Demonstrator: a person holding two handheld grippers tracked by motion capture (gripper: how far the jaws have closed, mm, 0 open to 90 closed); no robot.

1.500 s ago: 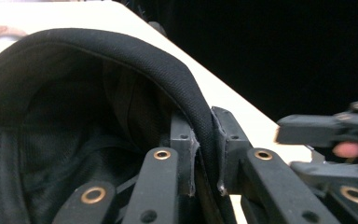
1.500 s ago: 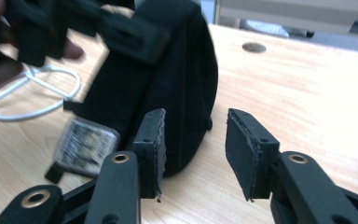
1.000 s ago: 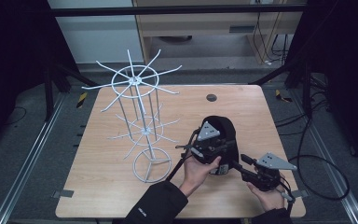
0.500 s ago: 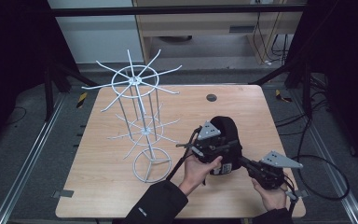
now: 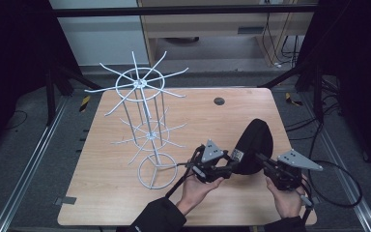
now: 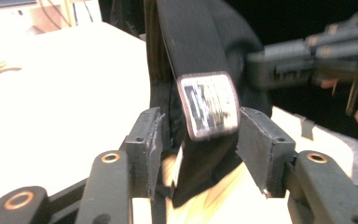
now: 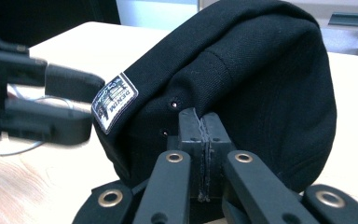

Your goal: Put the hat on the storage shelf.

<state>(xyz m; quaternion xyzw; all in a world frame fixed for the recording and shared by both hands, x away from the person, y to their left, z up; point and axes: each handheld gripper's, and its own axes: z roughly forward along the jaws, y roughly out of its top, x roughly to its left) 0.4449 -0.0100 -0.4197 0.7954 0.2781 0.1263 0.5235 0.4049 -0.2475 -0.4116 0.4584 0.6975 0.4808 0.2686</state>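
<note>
cap (image 5: 254, 145) pinched by right hand-held gripper (image 7: 202, 126)

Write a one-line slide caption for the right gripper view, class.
Right gripper, fingers pressed together against a black cap with a white label, the left gripper alongside.

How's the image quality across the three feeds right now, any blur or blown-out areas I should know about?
Left gripper view: the table is blown out near white, and the cap's label is smeared and unreadable. Right gripper view: sharp, the black cap shows its weave and the label is partly legible, with background softer. High view: evenly lit tabletop, dark surroundings, the wire rack crisp.
</note>
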